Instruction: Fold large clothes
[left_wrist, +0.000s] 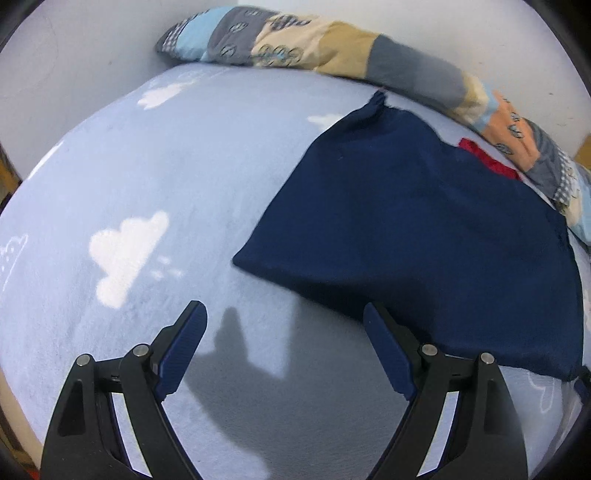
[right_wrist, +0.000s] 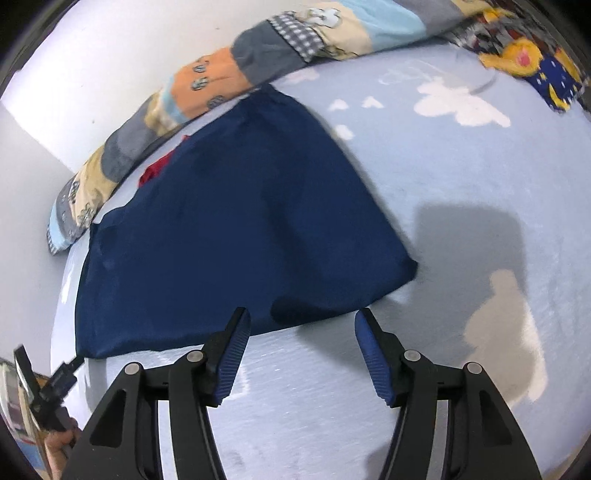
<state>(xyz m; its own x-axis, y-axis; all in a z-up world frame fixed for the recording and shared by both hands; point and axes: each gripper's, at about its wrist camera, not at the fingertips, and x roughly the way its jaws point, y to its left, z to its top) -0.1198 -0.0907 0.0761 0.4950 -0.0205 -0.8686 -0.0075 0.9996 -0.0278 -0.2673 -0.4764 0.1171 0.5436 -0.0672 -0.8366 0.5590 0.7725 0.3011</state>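
A dark navy garment (left_wrist: 424, 229) lies folded flat on the light blue cloud-print bed sheet (left_wrist: 166, 177). A bit of red fabric (left_wrist: 487, 157) shows at its far edge. My left gripper (left_wrist: 284, 314) is open and empty, hovering above the sheet just left of the garment's near edge. In the right wrist view the same garment (right_wrist: 229, 229) lies ahead and to the left, with the red bit (right_wrist: 157, 168) behind it. My right gripper (right_wrist: 303, 319) is open and empty, just above the garment's near edge.
A long patchwork bolster (left_wrist: 332, 48) runs along the wall behind the garment and also shows in the right wrist view (right_wrist: 221, 77). A colourful patterned cloth (right_wrist: 532, 59) lies at the far right. The other gripper (right_wrist: 40, 391) shows at the lower left.
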